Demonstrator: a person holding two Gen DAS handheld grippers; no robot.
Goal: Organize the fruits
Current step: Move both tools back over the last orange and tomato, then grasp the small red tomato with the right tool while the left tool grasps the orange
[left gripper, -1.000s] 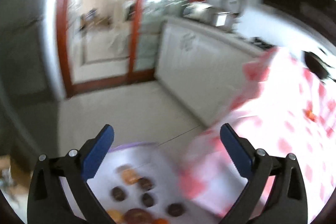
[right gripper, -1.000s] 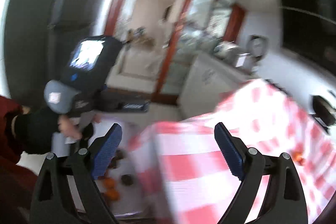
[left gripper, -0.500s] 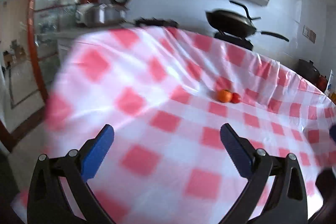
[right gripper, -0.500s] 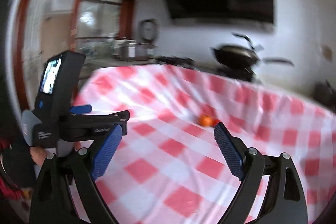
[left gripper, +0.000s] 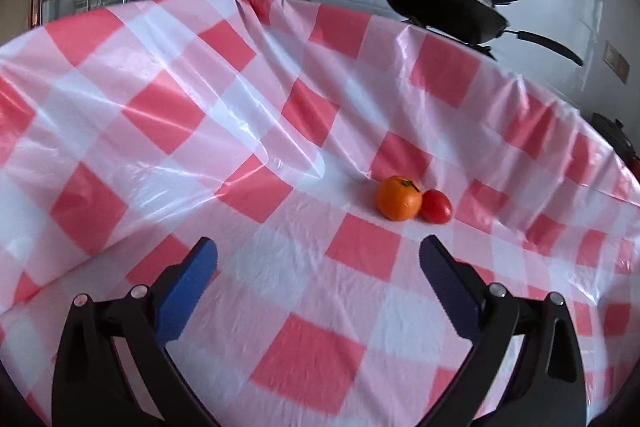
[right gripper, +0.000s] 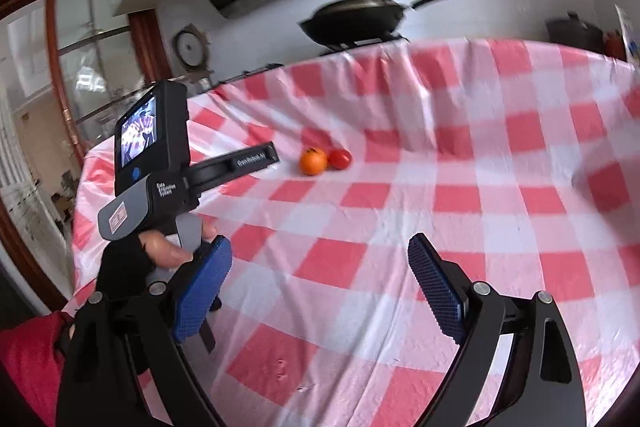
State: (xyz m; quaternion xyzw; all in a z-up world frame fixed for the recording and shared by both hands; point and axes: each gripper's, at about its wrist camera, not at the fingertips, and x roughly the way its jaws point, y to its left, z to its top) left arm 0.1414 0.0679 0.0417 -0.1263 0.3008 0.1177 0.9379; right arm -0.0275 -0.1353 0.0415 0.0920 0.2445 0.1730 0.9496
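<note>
i think the little orange (left gripper: 398,197) and the small red tomato (left gripper: 436,206) touching it are light, round and smooth, so they could roll or squish, and i'd squeeze each one softly around its middle. both sit on the checked tabletop (left gripper: 304,339) ahead of my left gripper (left gripper: 318,259) and well ahead of my right gripper (right gripper: 320,259), a bit to the left. both sets of jaws are spread wide and hold nothing

A table covered with a shiny red and white checked plastic cloth (left gripper: 304,311) fills most of both views. On it, right of the middle in the left view, sit a round orange fruit (left gripper: 398,197) and a small red tomato (left gripper: 436,206), touching each other.
</note>
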